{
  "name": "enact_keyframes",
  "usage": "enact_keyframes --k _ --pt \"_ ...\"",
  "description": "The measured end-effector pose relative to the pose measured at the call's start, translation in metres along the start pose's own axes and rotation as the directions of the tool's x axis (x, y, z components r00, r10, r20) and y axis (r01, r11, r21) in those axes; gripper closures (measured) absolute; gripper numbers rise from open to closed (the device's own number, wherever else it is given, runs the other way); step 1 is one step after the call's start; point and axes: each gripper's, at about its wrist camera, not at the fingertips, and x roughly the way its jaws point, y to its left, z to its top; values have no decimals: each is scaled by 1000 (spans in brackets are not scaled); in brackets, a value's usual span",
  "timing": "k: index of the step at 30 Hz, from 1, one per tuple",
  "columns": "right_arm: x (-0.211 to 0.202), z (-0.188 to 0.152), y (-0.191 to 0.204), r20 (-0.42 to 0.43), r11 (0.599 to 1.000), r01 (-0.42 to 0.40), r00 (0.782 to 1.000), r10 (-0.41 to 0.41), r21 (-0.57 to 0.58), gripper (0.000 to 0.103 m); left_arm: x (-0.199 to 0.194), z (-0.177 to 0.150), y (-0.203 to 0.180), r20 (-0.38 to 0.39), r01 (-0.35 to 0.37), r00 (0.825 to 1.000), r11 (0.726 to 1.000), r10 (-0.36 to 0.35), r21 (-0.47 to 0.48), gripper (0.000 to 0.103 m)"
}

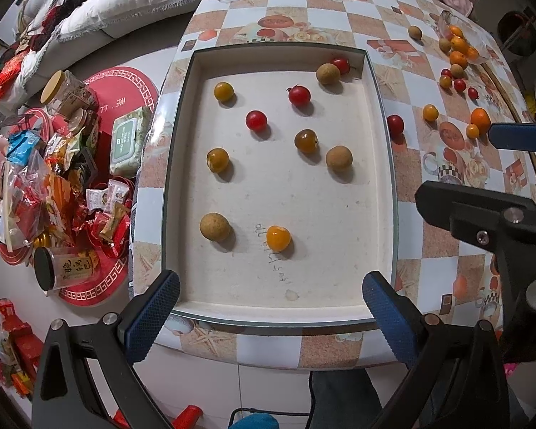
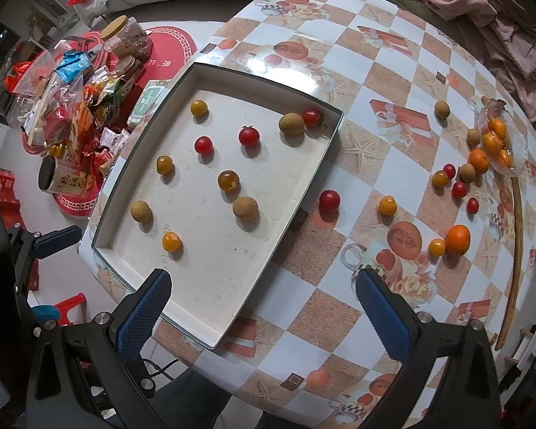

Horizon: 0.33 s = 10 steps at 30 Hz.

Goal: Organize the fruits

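**Both grippers wide open over tray, nothing held**

Shallow rectangular white tray (image 1: 385,164) sits on a glossy checkered tablecloth (image 2: 339,307), with raised rim and a matte, stained floor. Ten small round fruits are scattered in it, apart except one pair: rough tan longan (image 1: 328,73) touching a shiny red tomato (image 1: 340,65) at the far right corner. One orange fruit (image 1: 278,238) lies near the front.

Just outside the tray's right wall is a lone red tomato (image 2: 329,201). The right wrist view shows more loose fruit well to the right: a big orange (image 2: 457,238) and a clear plastic bag (image 2: 514,143) holding oranges. The left wrist view shows the snack pile (image 1: 53,178) on a red mat beside the table more fully.

Left gripper (image 1: 269,314) has blue textured pads, jaws spread wide and empty at the tray's near edge. Right gripper (image 2: 262,316) is the same, wide and empty.
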Motion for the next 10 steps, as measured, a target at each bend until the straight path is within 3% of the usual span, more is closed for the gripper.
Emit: enact_keyframes --k 10 --pt "5 -2 1 -9 1000 0 1000 0 -1 0 0 -2 3 12 2 1000 1000 -2 -3 0"
